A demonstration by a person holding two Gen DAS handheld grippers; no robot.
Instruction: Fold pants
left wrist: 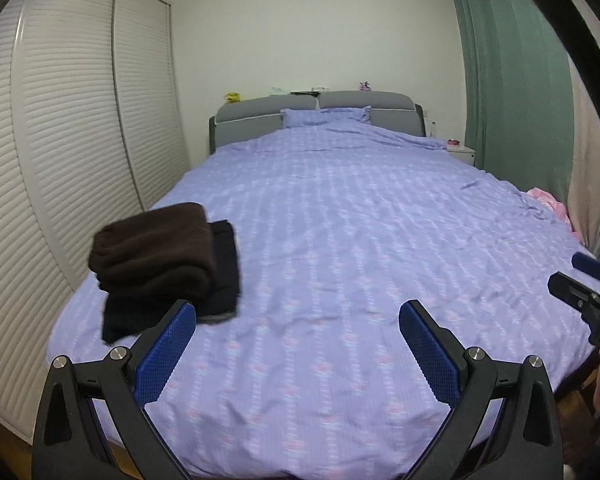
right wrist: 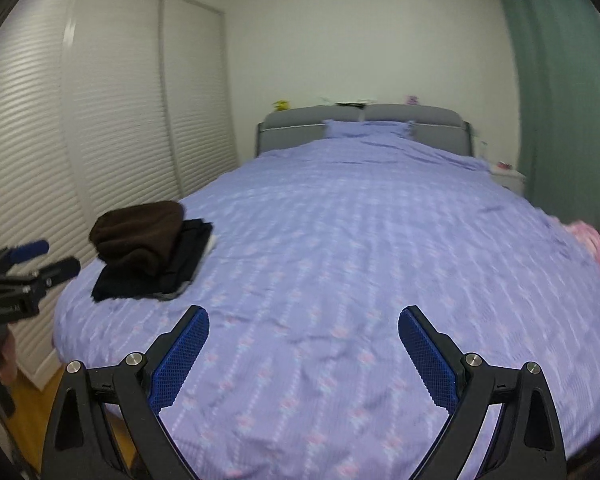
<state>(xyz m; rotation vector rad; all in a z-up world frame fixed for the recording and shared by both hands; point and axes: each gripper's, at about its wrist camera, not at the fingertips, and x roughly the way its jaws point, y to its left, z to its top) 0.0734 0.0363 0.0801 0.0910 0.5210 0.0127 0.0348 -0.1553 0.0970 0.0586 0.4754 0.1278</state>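
Folded brown pants [left wrist: 152, 248] lie on top of a folded black garment [left wrist: 220, 276] at the near left corner of the bed [left wrist: 340, 220]. The same stack shows in the right wrist view, brown pants [right wrist: 140, 236] over the black garment [right wrist: 180, 260]. My left gripper [left wrist: 298, 314] is open and empty, above the bed's foot, just right of the stack. My right gripper [right wrist: 304, 320] is open and empty over the bed's near middle. Each gripper shows at the edge of the other's view, the right one [left wrist: 580, 280] and the left one [right wrist: 40, 260].
The bed has a lilac patterned cover, a pillow [left wrist: 326, 115] and a grey headboard [left wrist: 316, 114]. White louvred wardrobe doors [left wrist: 60, 140] stand along the left. Green curtains [left wrist: 512, 80] and a white nightstand [left wrist: 462, 154] are at the right. A pink cloth [left wrist: 548, 200] lies at the bed's right edge.
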